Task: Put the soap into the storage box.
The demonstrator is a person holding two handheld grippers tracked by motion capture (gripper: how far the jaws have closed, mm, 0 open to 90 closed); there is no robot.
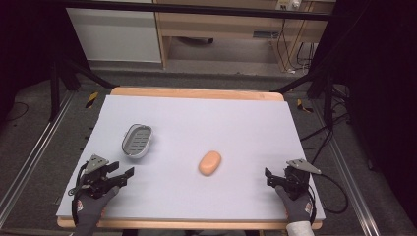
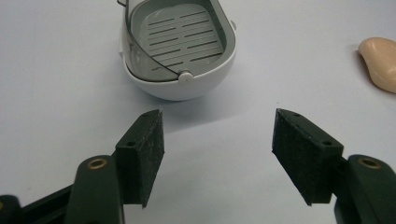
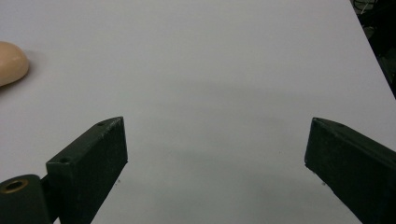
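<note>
- We saw the soap (image 1: 210, 163) lying flat on the table (image 1: 196, 118), a little toward the near edge from the middle, with nothing touching it.
- The dish (image 1: 137, 141) stood to the soap's left and slightly farther back, well apart from it; it was a white oval bowl with a grey slotted insert, and nothing lay in it.
- The left gripper (image 1: 125, 173) hovered near the table's near left corner, held by a gloved hand (image 1: 93, 209), with its jaws spread wide and nothing between them.
- In the left gripper view we looked along that gripper (image 2: 218, 156) at the dish (image 2: 177, 51), which sat just ahead of the jaw tips and a bit to the left, while the soap (image 2: 380, 63) showed at the right edge.
- The right gripper (image 1: 269, 178) sat near the near right corner in the other gloved hand (image 1: 297, 209), jaws likewise wide apart and holding nothing.
- In the right gripper view bare table (image 3: 224, 70) lay between the jaws of the gripper (image 3: 217, 154), and the soap (image 3: 10, 63) showed at the far left edge, well clear of them.
- We found both grippers well apart from the soap, one on each side of it.
</note>
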